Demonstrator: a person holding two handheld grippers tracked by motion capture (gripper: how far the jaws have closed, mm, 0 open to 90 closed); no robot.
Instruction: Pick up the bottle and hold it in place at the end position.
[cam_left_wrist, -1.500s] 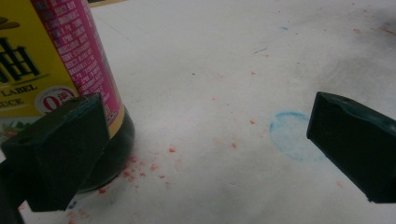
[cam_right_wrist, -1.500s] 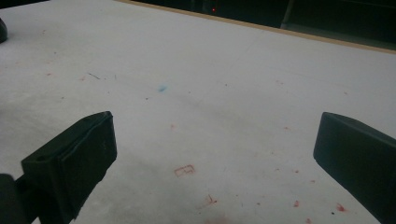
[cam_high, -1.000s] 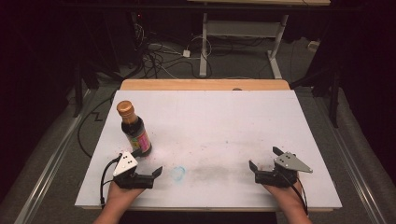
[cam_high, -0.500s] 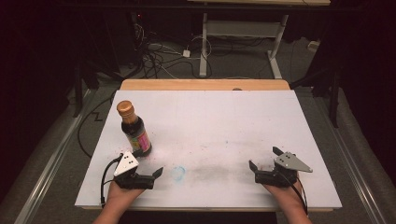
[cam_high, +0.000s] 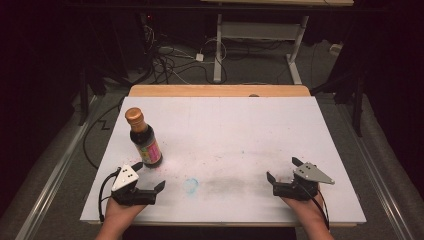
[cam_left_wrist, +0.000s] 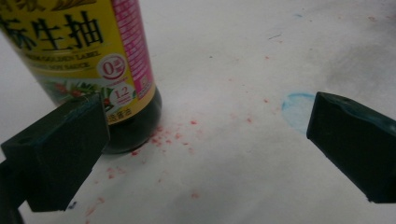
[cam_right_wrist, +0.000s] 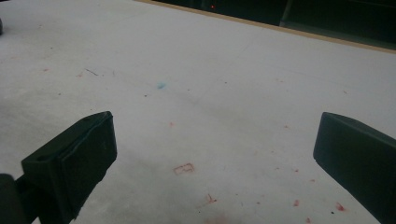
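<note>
1 bottle (cam_high: 142, 140), 2 tools, left tool (cam_high: 148, 176), right tool (cam_high: 282, 170)

1 soy sauce bottle (cam_high: 142, 140) with 1 gold cap (cam_high: 134, 115). 2 grippers: 1 left gripper (cam_high: 148, 176), 1 right gripper (cam_high: 283, 169). 2 hands. 1 white table (cam_high: 240, 130). 1 blue ring mark (cam_high: 190, 185).

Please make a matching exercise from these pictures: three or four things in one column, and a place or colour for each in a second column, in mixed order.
Things:
1. bottle cap
2. blue ring mark
3. left gripper
4. right gripper

Descriptions:
a. open, at the table's near right
b. copper-brown
c. on the white table surface, between the two grippers
d. open, just in front of the soy sauce bottle

Pairs: 1-b, 2-c, 3-d, 4-a
</note>
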